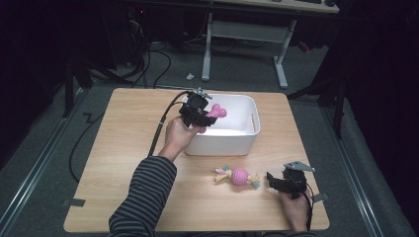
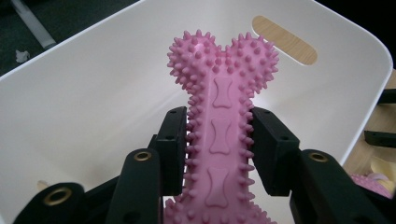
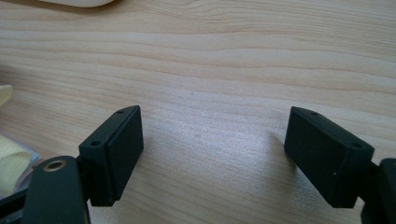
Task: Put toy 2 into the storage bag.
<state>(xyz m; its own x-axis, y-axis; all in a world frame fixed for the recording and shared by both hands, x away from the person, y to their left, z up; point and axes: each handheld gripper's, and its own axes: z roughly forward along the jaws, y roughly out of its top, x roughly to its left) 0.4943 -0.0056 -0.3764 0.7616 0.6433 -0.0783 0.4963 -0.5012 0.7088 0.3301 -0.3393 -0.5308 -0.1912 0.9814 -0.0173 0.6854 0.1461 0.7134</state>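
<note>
Pink spiked rubber bone-shaped chew toy [image 2: 219, 126]: looks light, soft and springy, nubs giving plenty of bite, so slip unlikely. Not fragile. Best taken across the narrow shaft, between the two knobbed ends, exactly where it's pinched now.

Left gripper [image 1: 200, 114]: closed on that shaft, pads [image 2: 173, 149] pressing the spikes on both sides, toy pointing forward. Held above the open white plastic bin [image 1: 247, 106] near its left rim, knobbed end over the cavity, not resting on the floor of the bin. Probably fine to drop from here; soft toy, low bounce risk.

Right gripper [image 1: 272, 180]: jaws wide apart, nothing between them, hanging low over the bare light wooden bench [image 3: 210, 60]. Parked just right of the pink knitted ball toy with pastel tassel ends [image 1: 239, 176] lying on the bench, not touching it.
</note>
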